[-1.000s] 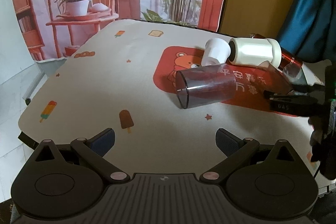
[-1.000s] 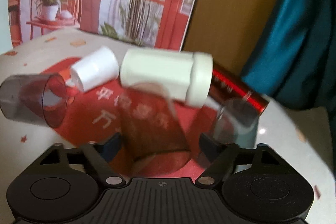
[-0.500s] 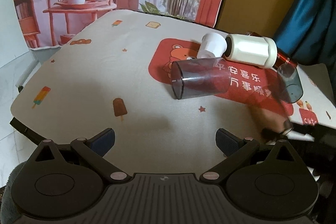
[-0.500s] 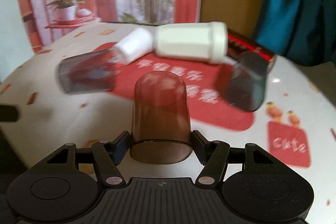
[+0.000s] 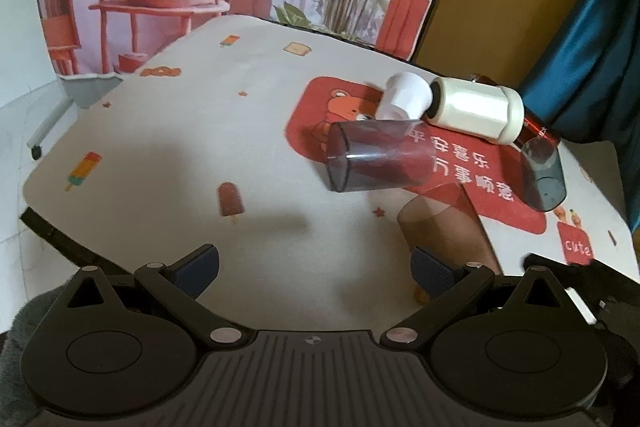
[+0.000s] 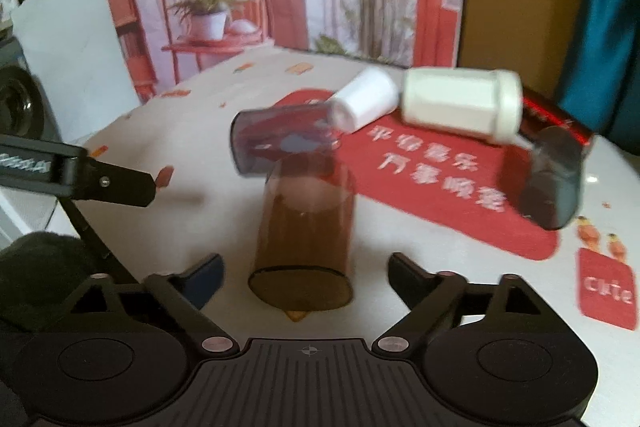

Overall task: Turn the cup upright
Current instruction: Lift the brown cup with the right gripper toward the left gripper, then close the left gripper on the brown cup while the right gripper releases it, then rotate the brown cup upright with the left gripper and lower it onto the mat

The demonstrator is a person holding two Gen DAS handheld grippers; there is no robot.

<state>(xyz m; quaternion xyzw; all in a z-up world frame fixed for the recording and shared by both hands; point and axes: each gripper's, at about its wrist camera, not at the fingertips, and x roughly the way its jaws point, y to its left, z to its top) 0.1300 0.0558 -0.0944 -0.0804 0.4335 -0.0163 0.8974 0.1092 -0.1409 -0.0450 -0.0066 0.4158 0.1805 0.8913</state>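
Observation:
A brown see-through cup stands upright on the table, mouth up, between the spread fingers of my right gripper, which is open and clear of its sides. The cup also shows in the left wrist view, just behind my left gripper's right finger. My left gripper is open and empty over bare tablecloth. A dark purple cup lies on its side on the red mat. A grey cup lies tipped at the mat's right edge.
A white jar and a small white cup lie on their sides at the back of the mat, with a red can behind them. The left gripper's finger shows at left in the right wrist view.
The right gripper carried the brown cup toward the table's front, set it upright and opened off it. The left gripper drew back slightly.

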